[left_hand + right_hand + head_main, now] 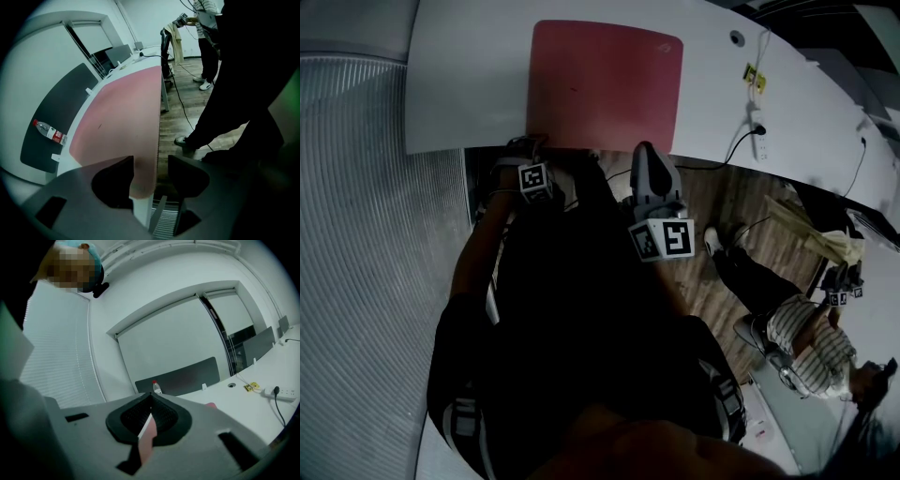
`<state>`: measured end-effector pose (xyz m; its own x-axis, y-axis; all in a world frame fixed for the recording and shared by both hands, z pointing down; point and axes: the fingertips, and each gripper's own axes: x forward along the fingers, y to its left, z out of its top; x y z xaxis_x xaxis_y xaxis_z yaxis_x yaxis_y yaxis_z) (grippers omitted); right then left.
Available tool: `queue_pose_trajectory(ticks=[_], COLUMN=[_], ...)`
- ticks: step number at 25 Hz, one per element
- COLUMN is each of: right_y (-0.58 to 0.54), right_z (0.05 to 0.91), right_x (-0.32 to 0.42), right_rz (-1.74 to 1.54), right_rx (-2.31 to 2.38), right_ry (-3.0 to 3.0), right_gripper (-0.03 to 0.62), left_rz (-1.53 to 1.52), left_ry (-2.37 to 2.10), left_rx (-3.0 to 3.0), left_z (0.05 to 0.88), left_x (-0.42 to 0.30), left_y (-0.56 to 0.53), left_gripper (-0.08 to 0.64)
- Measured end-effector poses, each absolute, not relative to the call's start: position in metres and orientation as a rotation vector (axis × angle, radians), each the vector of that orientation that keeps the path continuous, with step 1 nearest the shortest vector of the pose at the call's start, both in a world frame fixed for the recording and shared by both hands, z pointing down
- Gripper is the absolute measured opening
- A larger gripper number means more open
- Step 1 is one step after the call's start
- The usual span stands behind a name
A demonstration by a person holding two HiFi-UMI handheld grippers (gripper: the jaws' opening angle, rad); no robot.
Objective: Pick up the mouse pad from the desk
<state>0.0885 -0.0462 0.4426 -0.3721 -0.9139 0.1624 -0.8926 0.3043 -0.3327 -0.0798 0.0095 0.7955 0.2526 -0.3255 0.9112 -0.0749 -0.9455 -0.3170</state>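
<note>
While my right gripper (151, 405) pinches the pink mouse pad (605, 84) at the bench's (469, 75) near edge, my left gripper (150, 176) gapes wide, empty, astride the pad's near-left corner, so closing there and lifting evenly looks next.

The mouse pad (605, 84) is a pinkish-red rectangle with rounded corners, lying flat on the white desk (469, 94), its near edge at the desk's front edge
</note>
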Motion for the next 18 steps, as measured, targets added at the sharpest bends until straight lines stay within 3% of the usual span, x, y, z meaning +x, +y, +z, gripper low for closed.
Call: queue_pose_trajectory(ticks=[18], right_y=[-0.054], right_z=[0.449], right_x=[0.104], right_rz=[-0.585], right_rx=[-1.740], right_ry=[2.471], right_gripper=[0.001], left_rz=[-1.805], left_ry=[0.269], left_rx=[-2.349], left_z=[0.808], left_x=[-0.080], left_y=[-0.001], left_gripper=[0.161])
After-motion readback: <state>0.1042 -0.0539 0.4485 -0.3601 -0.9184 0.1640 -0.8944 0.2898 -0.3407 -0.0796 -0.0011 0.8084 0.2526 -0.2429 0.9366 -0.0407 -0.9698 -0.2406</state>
